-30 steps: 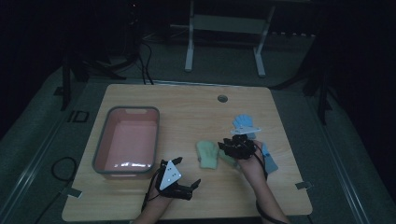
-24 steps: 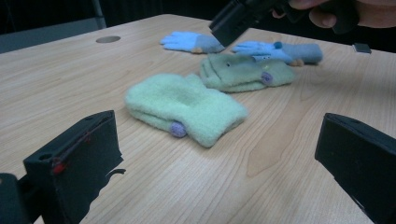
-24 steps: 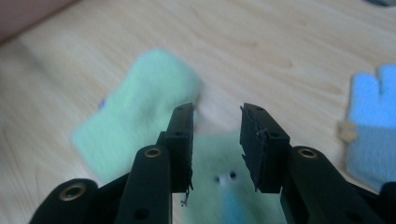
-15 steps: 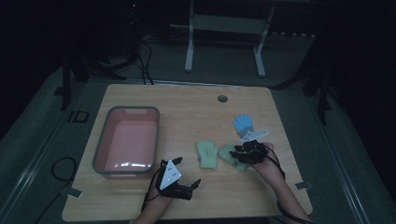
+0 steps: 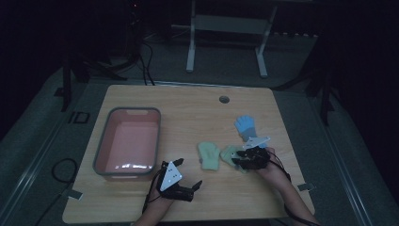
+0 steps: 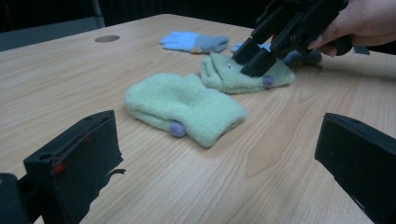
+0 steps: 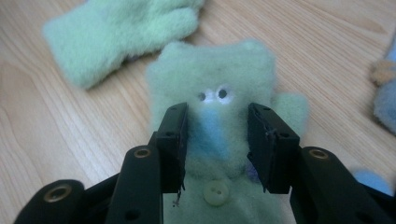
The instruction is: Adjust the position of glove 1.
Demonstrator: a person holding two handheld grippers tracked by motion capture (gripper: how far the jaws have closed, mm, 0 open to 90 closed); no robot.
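We set the right gripper [image 7: 215, 140] over the green mitten [image 7: 212, 79], jaws part open, just widening, fabric between them ungripped; press lower before closing. Left gripper [image 5: 188, 188] waited open, empty.

High view dim, underexposed (gripper views brighter, softly blurred).

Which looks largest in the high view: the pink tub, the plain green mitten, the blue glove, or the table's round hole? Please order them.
1. pink tub, clearly the largest.
2. plain green mitten and blue glove: these look about alike, and the glove is partly hidden, so I do not rank them.
3. round hole, the smallest.
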